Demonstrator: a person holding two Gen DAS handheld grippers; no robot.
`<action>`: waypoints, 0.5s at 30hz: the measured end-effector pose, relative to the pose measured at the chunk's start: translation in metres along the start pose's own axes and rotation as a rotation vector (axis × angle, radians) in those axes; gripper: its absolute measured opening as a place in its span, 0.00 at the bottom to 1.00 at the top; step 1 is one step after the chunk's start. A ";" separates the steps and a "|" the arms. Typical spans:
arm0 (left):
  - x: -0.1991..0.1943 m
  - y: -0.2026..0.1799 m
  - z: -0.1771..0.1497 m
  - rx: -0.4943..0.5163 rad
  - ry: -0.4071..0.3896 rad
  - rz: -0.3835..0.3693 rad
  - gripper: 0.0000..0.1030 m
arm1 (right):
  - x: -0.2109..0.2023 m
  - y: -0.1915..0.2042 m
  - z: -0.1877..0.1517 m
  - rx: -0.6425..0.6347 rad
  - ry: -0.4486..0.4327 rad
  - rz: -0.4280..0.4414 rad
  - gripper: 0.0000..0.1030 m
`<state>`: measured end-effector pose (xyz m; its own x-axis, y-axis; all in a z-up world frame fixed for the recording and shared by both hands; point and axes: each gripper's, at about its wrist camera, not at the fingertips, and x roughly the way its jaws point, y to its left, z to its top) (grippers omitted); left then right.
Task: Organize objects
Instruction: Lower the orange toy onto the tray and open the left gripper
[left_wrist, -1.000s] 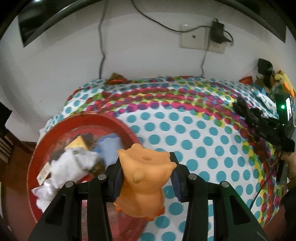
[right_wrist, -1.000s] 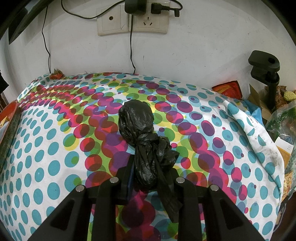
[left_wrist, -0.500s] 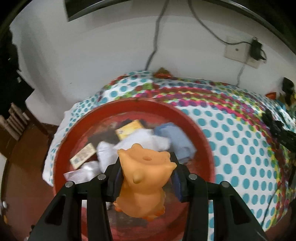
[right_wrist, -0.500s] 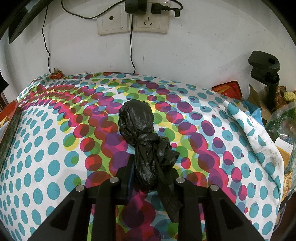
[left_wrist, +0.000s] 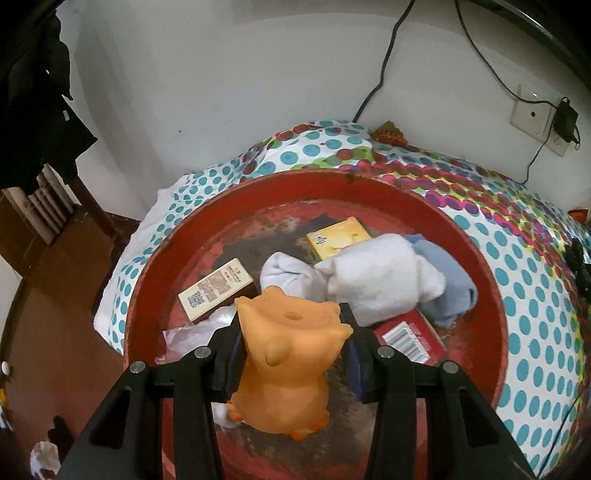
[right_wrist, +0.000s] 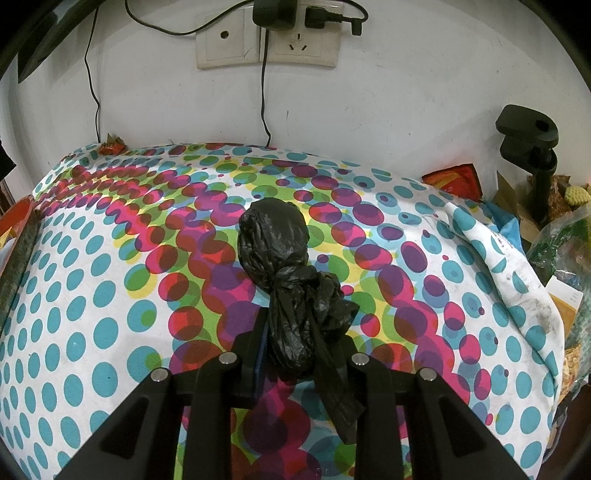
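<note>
Over the round red plastic basin (left_wrist: 476, 266), the left gripper (left_wrist: 291, 354) held the orange rubber animal toy (left_wrist: 284, 365), jaws clamped on its flanks. Toy sat upright in the grip – long axis running along the fingers, flat top with the small hole pointing forward and down toward the basin floor, feet back toward the camera. Basin lay directly below and ahead of the jaws; already inside were a rolled white towel (left_wrist: 376, 280), a pale blue cloth (left_wrist: 450, 288), a yellow box (left_wrist: 340, 236), a beige printed box (left_wrist: 218, 291), a red barcoded box (left_wrist: 410, 336). Bare patch of basin floor was nearest the jaws, so my read is that the drop only needs a release, no reorientation.

Right gripper (right_wrist: 301, 350) was over the polka-dot tabletop (right_wrist: 92, 332), well apart from the basin – only a sliver of rim showed at that view's left edge. Its jaws were pinched on the knotted neck of a black plastic bag (right_wrist: 273, 236); bag's bulb end pointed away from the camera, long axis in line with the fingers, loose tail hanging back. Left hand is clearly the nearer one to the basin.
</note>
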<state>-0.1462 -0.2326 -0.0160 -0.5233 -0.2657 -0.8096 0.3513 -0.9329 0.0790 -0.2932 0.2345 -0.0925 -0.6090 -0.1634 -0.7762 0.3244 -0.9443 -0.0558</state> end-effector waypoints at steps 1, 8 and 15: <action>0.002 0.002 0.000 -0.004 0.002 0.000 0.41 | 0.000 0.000 0.000 0.000 0.000 0.000 0.25; 0.006 0.012 -0.001 -0.032 -0.019 -0.016 0.42 | -0.001 0.005 0.001 -0.026 -0.003 -0.031 0.25; 0.005 0.017 -0.004 -0.041 -0.039 -0.021 0.49 | -0.002 0.011 0.001 -0.052 -0.006 -0.063 0.25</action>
<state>-0.1399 -0.2489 -0.0206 -0.5606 -0.2558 -0.7876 0.3712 -0.9278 0.0372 -0.2891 0.2246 -0.0906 -0.6336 -0.1055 -0.7665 0.3219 -0.9368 -0.1372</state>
